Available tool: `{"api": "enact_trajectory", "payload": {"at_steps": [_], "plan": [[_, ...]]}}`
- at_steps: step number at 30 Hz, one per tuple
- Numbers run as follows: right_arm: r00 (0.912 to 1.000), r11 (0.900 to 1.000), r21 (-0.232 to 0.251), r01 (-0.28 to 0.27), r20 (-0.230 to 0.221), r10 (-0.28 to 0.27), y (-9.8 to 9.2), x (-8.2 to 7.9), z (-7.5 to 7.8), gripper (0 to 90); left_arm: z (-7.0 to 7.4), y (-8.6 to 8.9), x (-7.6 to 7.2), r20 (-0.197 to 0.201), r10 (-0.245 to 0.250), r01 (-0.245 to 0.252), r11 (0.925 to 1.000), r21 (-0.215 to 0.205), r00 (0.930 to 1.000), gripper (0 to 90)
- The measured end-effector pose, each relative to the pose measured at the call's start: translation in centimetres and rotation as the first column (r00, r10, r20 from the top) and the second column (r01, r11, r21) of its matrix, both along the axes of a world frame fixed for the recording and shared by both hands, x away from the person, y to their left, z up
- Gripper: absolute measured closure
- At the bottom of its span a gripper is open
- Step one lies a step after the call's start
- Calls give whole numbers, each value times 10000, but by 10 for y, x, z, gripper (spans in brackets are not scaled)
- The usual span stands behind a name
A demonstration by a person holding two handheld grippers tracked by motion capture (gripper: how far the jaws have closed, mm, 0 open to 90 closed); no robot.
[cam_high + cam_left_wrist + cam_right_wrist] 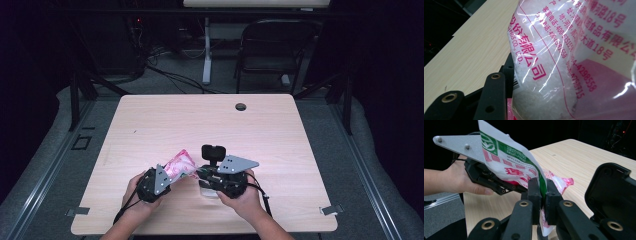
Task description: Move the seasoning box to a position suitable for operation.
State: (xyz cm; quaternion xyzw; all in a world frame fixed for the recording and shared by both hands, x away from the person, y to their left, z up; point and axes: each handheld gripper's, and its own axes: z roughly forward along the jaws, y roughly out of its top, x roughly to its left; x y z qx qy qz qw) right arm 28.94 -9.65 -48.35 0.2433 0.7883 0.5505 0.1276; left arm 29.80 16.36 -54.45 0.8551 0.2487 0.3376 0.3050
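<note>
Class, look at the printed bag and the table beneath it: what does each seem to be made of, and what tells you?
Bag: thin glossy plastic film, apparently; it creases, glints, and shows white grains through clear parts.
Table: probably light wood-look laminate; it shows printed-looking grain and an even matte surface.
</note>
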Motion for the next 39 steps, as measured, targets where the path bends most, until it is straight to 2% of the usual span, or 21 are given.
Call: {"api": "enact_trajectory", "payload": {"at_steps": [14, 19, 23, 31, 35, 37, 39], "plan": [[9998, 9998, 75, 204, -39, -204, -8, 0, 2, 801, 5, 0, 3, 353, 310, -320, 9991, 272, 9989, 599], [9997, 9994, 216, 256, -9, -256, -10, -1, 6, 821, 11, -3, 2, 795, 416, -465, 9971, 600, 9960, 600], [9997, 9996, 139, 264, 11, -264, -12, -1, 8, 900, 17, -6, 3, 1281, 390, -514, 9941, 953, 9910, 602], [9992, 9991, 235, 344, -212, -339, -17, 1, 9, 900, 25, -11, 0, 2126, 488, -829, 9845, 1547, 9759, 604], [9988, 9990, 216, 398, -289, -392, -20, 2, 10, 900, 28, -14, 1, 2353, 491, -906, 9815, 1688, 9707, 606], [9985, 9989, 219, 419, -359, -411, -21, 2, 10, 900, 28, -15, 0, 2591, 535, -980, 9819, 1621, 9644, 607], [9980, 9986, 263, 460, -446, -448, -22, 3, 10, 900, 30, -15, 1, 2521, 573, -1001, 9819, 1607, 9660, 609]]}}
